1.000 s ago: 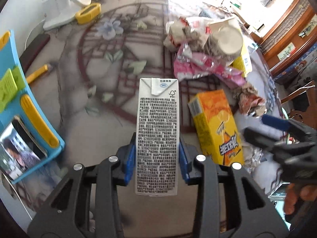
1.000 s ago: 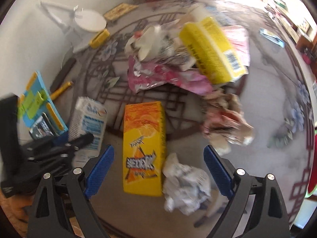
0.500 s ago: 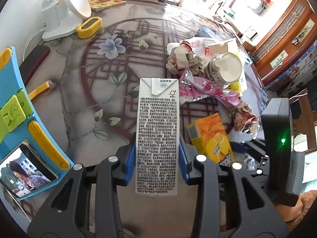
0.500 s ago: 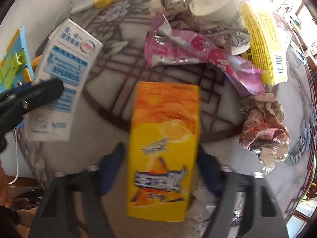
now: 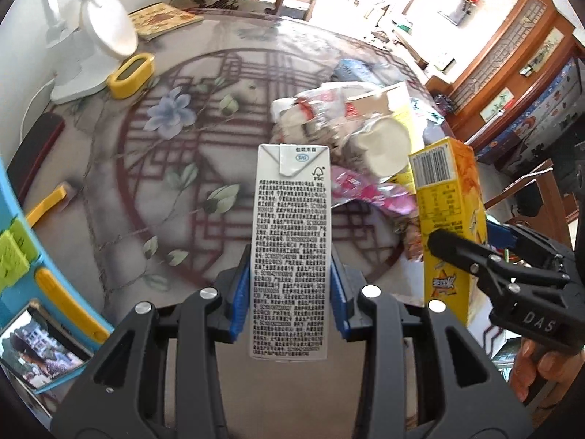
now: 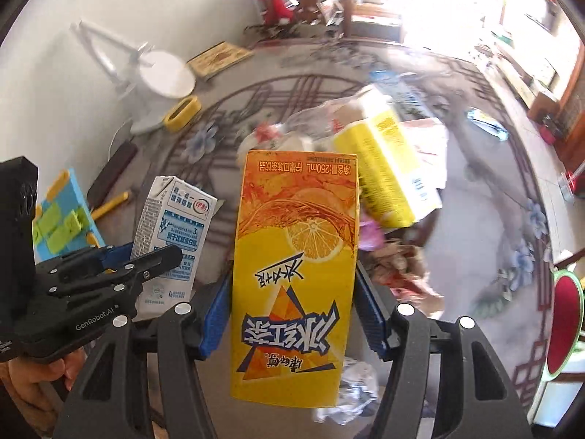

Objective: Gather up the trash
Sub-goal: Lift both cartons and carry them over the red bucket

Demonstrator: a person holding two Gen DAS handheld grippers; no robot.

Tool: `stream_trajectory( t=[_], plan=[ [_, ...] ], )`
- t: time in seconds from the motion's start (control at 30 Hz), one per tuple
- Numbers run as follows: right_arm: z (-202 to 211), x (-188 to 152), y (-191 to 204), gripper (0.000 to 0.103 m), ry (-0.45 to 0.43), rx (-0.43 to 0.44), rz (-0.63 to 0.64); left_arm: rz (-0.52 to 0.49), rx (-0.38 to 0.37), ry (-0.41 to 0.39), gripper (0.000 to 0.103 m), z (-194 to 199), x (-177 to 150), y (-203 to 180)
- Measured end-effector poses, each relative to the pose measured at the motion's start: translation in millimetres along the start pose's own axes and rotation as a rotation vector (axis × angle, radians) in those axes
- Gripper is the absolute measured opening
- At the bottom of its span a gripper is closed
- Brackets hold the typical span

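My left gripper [image 5: 290, 292] is shut on a white milk carton [image 5: 290, 241] and holds it above the table; the carton also shows in the right wrist view [image 6: 175, 234]. My right gripper [image 6: 292, 311] is shut on a yellow-orange iced tea carton [image 6: 292, 274] and holds it lifted; this carton shows at the right of the left wrist view [image 5: 449, 219]. A heap of trash [image 5: 351, 128] lies on the table beyond: a paper cup [image 5: 384, 144], a pink wrapper [image 5: 369, 194], a yellow box [image 6: 387, 168] and crumpled paper [image 6: 398, 267].
A round patterned table [image 5: 182, 139] carries a white desk lamp [image 5: 95, 44], a yellow case [image 5: 131, 75], a book [image 5: 161, 20], a blue stand with a phone [image 5: 33, 292] and a crumpled white wad [image 6: 354, 395]. Wooden furniture stands at right.
My right gripper closed on the iced tea carton and lifted it off the table. My left gripper rose a little, still holding the milk carton.
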State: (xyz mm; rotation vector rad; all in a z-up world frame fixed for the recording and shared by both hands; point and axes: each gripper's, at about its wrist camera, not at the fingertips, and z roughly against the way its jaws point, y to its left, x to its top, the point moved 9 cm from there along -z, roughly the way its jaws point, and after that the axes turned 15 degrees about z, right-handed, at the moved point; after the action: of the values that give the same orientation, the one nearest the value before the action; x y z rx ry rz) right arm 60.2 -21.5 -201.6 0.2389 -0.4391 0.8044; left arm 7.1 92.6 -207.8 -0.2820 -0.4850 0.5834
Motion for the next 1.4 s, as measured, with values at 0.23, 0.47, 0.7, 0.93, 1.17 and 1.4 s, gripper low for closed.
stream_trajectory(
  t=[0.23, 0.47, 0.7, 0.93, 1.17, 1.4],
  plan=[
    [17, -7, -19, 0.060, -0.011, -0.024, -0.059, -0.061, -0.052, 0.006, 0.036, -6, 1, -41],
    [28, -18, -39, 0.060, -0.021, -0.040, -0.092, -0.088, -0.076, 0.015, 0.036, -10, -7, -71],
    [29, -32, -56, 0.060, -0.008, -0.011, -0.107, -0.095, -0.085, 0.012, 0.036, -13, -13, -97],
    [37, -44, -78, 0.060, -0.015, 0.009, -0.134, -0.097, -0.083, -0.001, 0.036, -16, -18, -121],
    [43, -51, -97, 0.060, -0.026, 0.032, -0.156, -0.063, -0.061, 0.000, 0.036, -22, -20, -128],
    [45, -52, -104, 0.060, -0.037, 0.059, -0.157, -0.094, -0.052, -0.037, 0.036, -13, -21, -145]
  ],
)
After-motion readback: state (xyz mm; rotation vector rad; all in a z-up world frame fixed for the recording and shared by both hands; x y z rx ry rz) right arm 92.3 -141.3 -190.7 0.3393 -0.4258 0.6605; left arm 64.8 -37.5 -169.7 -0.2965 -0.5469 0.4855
